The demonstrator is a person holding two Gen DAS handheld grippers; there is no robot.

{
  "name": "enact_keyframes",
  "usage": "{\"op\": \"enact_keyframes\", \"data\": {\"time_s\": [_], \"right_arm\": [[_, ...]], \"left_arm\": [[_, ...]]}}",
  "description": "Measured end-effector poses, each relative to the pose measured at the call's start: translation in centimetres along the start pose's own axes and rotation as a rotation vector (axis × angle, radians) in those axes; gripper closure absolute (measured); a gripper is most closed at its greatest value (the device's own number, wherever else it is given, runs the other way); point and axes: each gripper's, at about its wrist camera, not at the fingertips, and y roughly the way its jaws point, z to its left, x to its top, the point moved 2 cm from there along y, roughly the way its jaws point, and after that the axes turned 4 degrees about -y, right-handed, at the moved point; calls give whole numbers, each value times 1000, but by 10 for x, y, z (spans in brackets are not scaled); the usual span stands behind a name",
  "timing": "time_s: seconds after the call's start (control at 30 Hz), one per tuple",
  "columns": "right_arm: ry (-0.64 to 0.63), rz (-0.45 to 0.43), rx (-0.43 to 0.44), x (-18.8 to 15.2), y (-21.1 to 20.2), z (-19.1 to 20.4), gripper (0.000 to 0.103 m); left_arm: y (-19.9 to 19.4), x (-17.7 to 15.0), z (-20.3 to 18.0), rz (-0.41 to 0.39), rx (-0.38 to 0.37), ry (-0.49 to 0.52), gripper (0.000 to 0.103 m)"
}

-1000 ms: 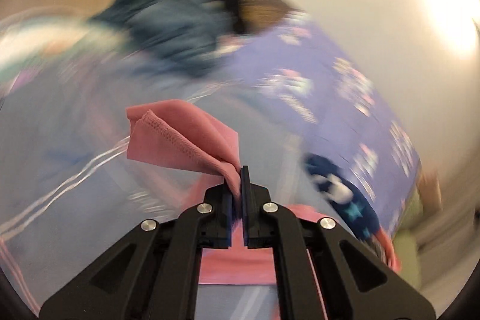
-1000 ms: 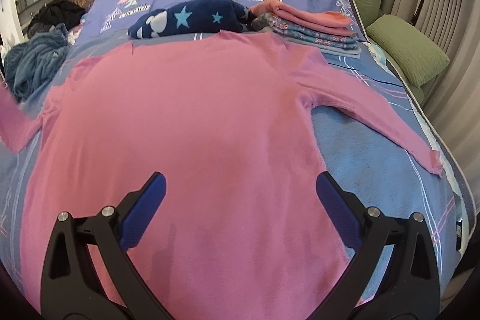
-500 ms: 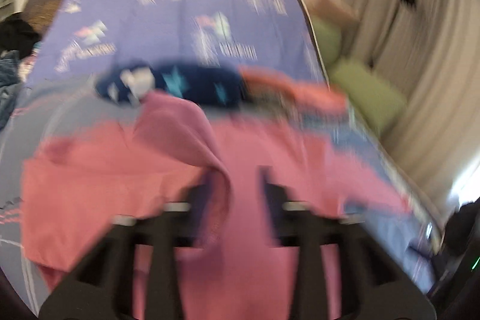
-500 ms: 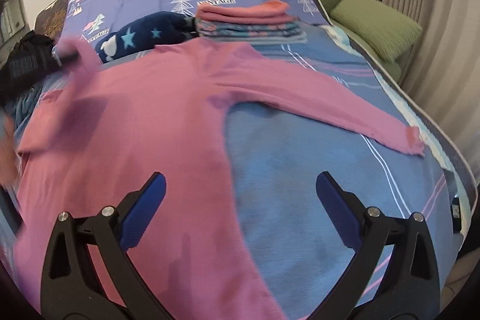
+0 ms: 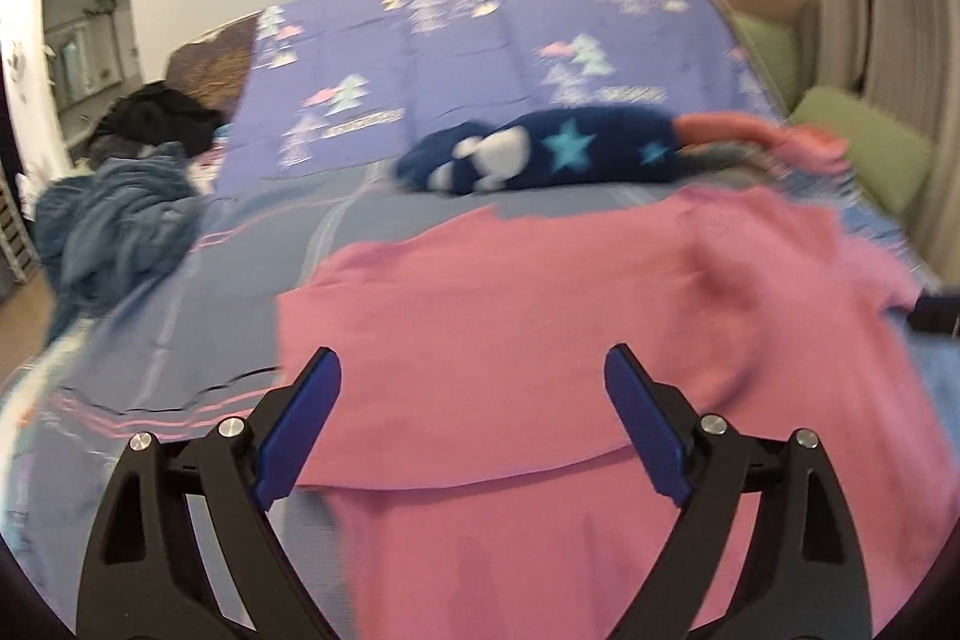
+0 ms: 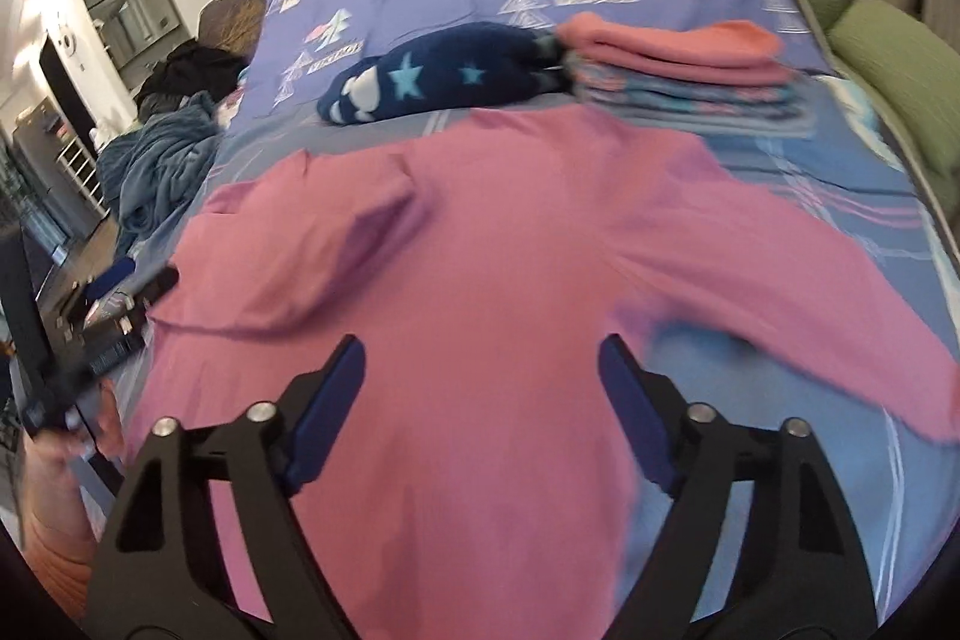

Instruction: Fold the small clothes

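Across the middle of both frames lies the pink shirt (image 6: 510,292), flat on the bed (image 6: 870,172). Left sleeve (image 6: 300,256) is already folded in over the body; its edge runs across lower centre of the left wrist view. Right sleeve (image 6: 810,298) is not done, stretched out toward the right edge of the right wrist view.

Left gripper (image 5: 474,418): jaws wide apart, grasping nothing, hovering over the folded-in sleeve. Right gripper (image 6: 480,394): also released, jaws spread, over the shirt body at lower centre. Neither seems to touch fabric, but both views are motion-blurred, so contact is hard to call.

Progress, my read: approx 1/3 through this shirt. Left to do: right sleeve in, then fold the body up, then move it to the stack.

Stack of folded clothes (image 6: 684,70) sits upper right of the right wrist view, just past the collar, next to a navy star-print item (image 6: 438,76). Crumpled blue pile (image 6: 162,160) at left edge, prob. more to fold.
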Motion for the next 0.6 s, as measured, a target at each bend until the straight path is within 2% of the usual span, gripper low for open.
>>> {"op": "enact_keyframes", "data": {"time_s": [0.07,0.17,0.27,0.4,0.43,0.47,0.5,0.57,0.6], "right_arm": [[-11,36,39,15,17,14,34],[-22,81,73,36,45,37,45],[13,134,106,50,71,52,45],[94,198,107,65,111,59,45],[104,205,101,66,117,59,47],[117,212,94,67,122,57,76],[138,205,80,69,123,54,98],[205,126,122,72,104,45,98],[224,75,144,73,89,40,98]], "left_arm": [[9,-3,7,23,52,25,13],[12,-8,19,40,70,-1,13],[9,-13,33,38,66,-22,13],[0,-14,39,8,35,26,13],[-2,-15,40,7,24,40,13],[-6,-15,41,7,11,54,13],[-7,-16,41,10,4,64,13],[-10,-18,42,13,3,84,13],[-9,-20,41,14,11,94,7]]}}
